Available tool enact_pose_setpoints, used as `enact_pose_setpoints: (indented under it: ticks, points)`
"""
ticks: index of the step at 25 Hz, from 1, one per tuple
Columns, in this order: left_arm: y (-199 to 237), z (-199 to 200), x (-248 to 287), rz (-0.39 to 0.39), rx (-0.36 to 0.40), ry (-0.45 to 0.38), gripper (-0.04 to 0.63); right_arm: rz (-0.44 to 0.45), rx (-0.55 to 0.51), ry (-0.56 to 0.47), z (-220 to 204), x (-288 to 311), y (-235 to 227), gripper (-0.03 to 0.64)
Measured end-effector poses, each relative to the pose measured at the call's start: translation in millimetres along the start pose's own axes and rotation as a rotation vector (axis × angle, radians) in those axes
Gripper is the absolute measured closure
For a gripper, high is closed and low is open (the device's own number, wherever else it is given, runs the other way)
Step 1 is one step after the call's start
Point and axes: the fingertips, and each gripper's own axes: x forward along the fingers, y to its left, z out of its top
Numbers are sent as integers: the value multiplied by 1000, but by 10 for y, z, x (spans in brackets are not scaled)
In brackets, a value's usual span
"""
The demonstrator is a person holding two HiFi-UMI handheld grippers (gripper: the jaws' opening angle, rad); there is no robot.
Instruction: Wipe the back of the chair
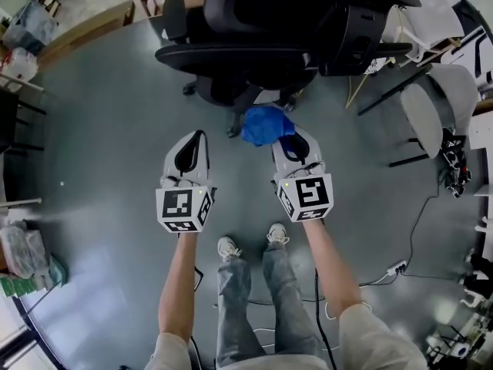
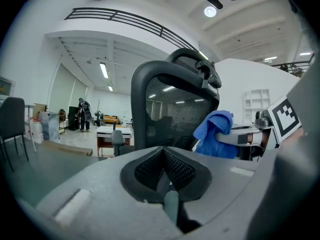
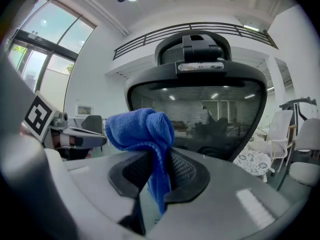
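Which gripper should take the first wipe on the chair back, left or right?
Right. The right gripper is shut on the blue cloth and squarely faces the chair's mesh back. The left gripper is shut on nothing, so it would probably serve only to steady the chair.

Black mesh-backed office chair (image 1: 231,56), upright, bunched blue cloth (image 1: 266,124) near its back

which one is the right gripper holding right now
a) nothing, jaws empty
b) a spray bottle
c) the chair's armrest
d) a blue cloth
d: in the right gripper view the right gripper has its jaws closed on a blue cloth, which bunches up above them in front of the mesh back of the chair.
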Motion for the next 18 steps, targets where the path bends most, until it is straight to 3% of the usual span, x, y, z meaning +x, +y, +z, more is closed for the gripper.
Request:
enact_pose_setpoints:
  ticks: [7,12,18]
  points:
    - [69,-154,120,-15,6,-10,591,12,2,-28,-153,482,128,546]
    - [186,-150,5,9,8,-8,591,60,-2,-42,2,878,348,548]
    - [337,-82,-24,39,20,-21,591,64,-48,-63,241,1256,306,546]
